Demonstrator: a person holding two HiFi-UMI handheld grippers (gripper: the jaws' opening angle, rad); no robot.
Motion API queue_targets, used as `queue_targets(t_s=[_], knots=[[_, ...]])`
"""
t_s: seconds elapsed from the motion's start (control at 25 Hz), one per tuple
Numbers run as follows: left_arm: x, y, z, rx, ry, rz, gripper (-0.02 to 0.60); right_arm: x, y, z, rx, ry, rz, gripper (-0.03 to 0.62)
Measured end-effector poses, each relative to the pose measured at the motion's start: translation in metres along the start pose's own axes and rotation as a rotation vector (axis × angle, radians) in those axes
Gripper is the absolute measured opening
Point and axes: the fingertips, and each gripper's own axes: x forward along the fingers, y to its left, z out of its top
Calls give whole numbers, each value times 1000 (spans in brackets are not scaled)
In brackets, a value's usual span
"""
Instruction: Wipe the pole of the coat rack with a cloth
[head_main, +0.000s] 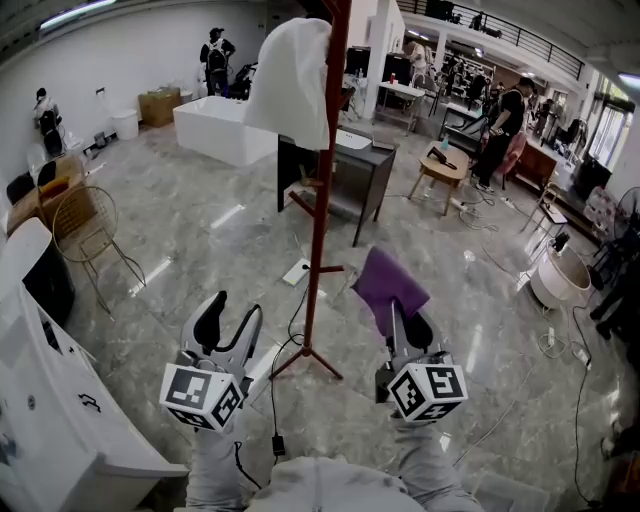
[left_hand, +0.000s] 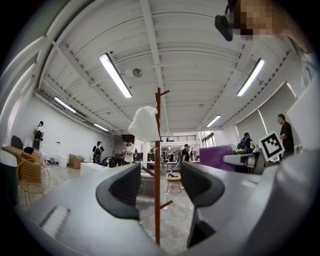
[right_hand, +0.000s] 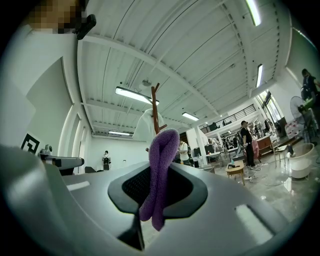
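The right hand-held gripper is clamped on a soft, light purple cloth, folded and likely to stay put. The left hand-held gripper is apart and empty. Ahead, between both and untouched, stands the thin, stiff pole, probably easy to tip.
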Motion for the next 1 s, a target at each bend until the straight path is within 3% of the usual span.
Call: queue_targets(t_s=[0.36, 0.6, 0.84, 1.0], knots=[[9, 13, -16, -10, 29, -16, 268, 27, -7, -4, 8, -17, -24, 55], [38, 19, -18, 4, 41, 3, 267, 78, -21, 17, -20, -77, 22, 55], [89, 24, -22, 9, 27, 49, 267, 151, -40, 54, -132, -169, 102, 55], [122, 29, -24, 5, 12, 103, 267, 197, -51, 95, -274, -286, 141, 55]])
